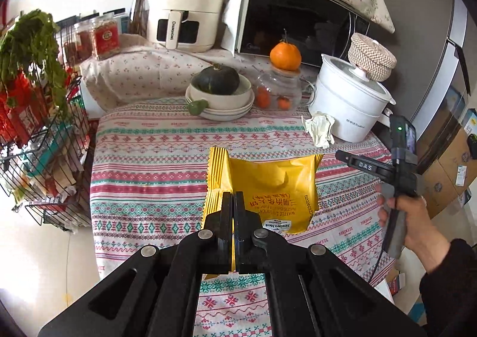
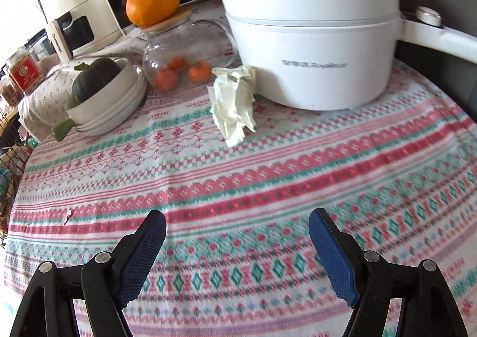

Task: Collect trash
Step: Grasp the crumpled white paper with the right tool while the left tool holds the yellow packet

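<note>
My left gripper [image 1: 233, 198] is shut on a yellow snack wrapper [image 1: 268, 185] and holds it above the patterned tablecloth [image 1: 143, 176]. A crumpled white tissue [image 1: 320, 128] lies on the cloth beside the white electric pot [image 1: 348, 98]. In the right wrist view the tissue [image 2: 234, 101] lies ahead at the foot of the pot [image 2: 313, 38]. My right gripper [image 2: 237, 229] is open and empty, low over the cloth, well short of the tissue. It also shows in the left wrist view [image 1: 396, 170], held at the table's right side.
Stacked bowls with a dark squash [image 1: 219, 92], a glass jar topped by an orange [image 1: 283, 80], an air fryer [image 1: 184, 9] and a microwave [image 1: 298, 18] stand at the back. A wire rack [image 1: 38, 128] stands left. A small paper scrap [image 2: 68, 215] lies on the cloth.
</note>
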The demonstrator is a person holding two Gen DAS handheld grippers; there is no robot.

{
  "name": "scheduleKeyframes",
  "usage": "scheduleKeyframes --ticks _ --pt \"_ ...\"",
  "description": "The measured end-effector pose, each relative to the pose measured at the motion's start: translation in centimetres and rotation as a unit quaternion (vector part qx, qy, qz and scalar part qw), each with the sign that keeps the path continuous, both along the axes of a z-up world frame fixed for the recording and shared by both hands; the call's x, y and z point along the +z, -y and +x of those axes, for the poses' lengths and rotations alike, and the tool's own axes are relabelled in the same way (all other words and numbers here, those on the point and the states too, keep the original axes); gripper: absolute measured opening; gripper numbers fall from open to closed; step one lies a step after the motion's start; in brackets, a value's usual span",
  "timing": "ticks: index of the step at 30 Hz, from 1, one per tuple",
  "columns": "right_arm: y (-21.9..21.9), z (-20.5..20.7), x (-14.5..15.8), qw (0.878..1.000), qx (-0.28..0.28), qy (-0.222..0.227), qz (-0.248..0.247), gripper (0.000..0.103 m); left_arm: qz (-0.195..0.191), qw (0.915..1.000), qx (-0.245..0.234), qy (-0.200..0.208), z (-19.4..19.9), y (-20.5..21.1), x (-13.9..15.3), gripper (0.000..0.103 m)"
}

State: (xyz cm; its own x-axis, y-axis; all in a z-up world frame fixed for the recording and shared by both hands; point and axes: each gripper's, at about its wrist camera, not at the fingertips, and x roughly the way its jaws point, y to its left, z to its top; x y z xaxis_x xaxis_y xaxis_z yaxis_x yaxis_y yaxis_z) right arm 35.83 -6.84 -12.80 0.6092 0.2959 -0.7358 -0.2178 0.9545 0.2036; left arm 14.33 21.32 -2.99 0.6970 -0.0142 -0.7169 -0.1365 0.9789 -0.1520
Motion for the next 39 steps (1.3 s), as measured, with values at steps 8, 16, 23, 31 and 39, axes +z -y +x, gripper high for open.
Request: scheduleKeyframes --ticks 8,16,23,31,39 --pt "-3.8 8.2 -2.8 0.999 0.021 0.020 -0.028 0.078 -0.019 0.9993 0.024 -0.022 -0.4 -3.3 -1.3 0.000" --pt "-5.7 11.7 -4.8 0.997 0.021 0.002 -0.073 0.040 -0.021 0.9989 0.023 -0.036 0.4 -2.9 -1.9 0.000" --pt "-6.2 9.2 -3.9 0.995 0.026 -0.010 -0.095 0.013 -0.018 0.9988 0.026 -0.037 0.2 -2.7 -2.1 0.000" --pt "-4.4 2.0 -0.7 0.993 0.069 -0.001 -0.094 0.013 -0.025 0.9993 0.021 -0.015 -1.0 -2.1 -1.0 0.000" --pt "-0.6 -7.1 2.8 0.991 0.092 -0.001 -0.094 0.013 -0.024 0.9995 -0.013 0.014 -2.6 1.0 0.9 0.000"
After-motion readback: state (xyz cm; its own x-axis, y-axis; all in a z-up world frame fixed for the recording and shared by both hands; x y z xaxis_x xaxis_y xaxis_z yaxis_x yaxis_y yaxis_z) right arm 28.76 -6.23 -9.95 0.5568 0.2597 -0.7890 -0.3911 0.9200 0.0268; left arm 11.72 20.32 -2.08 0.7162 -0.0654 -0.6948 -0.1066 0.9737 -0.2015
